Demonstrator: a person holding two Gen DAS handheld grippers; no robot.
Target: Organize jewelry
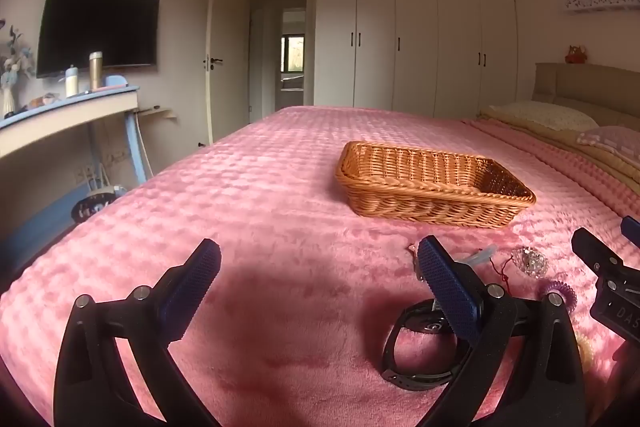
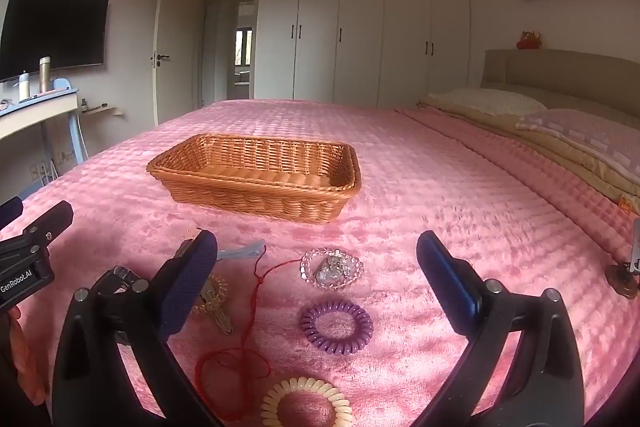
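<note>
Left wrist view: left gripper (image 1: 320, 275) spread wide, holding nothing, above a black watch (image 1: 416, 347) on the pink blanket (image 1: 240, 195); empty basket (image 1: 432, 183) lay beyond.

Right wrist view: right gripper (image 2: 316, 275) also apart, hovering over crystal bracelet (image 2: 332, 267), purple hair tie (image 2: 336, 327), red string (image 2: 248, 355). Likely snagging of string or plush during pickup.

Cream coil hair tie (image 2: 306, 403) cut by bottom edge; watch (image 1: 420, 347) partly behind tongs
</note>
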